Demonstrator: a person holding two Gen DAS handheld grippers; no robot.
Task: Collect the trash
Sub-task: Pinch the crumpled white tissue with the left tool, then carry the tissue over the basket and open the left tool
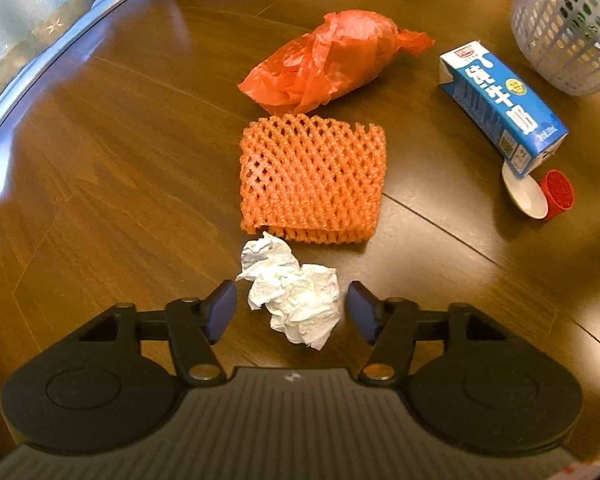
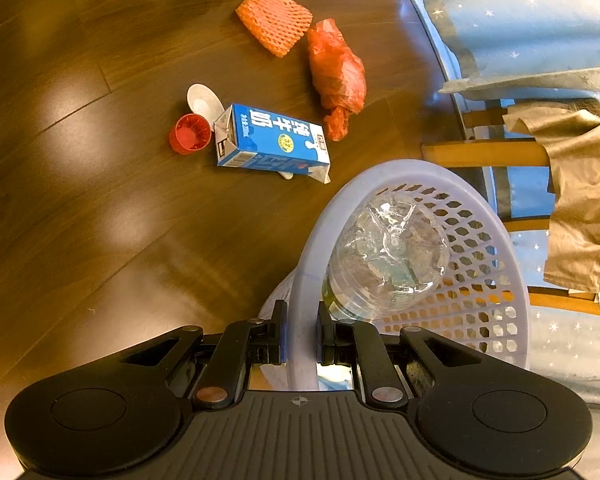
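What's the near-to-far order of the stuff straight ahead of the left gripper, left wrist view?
left gripper → crumpled tissue between its open fingers → orange foam net → red plastic bag.

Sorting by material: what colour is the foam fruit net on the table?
Orange, the foam fruit net shows best in the left wrist view.
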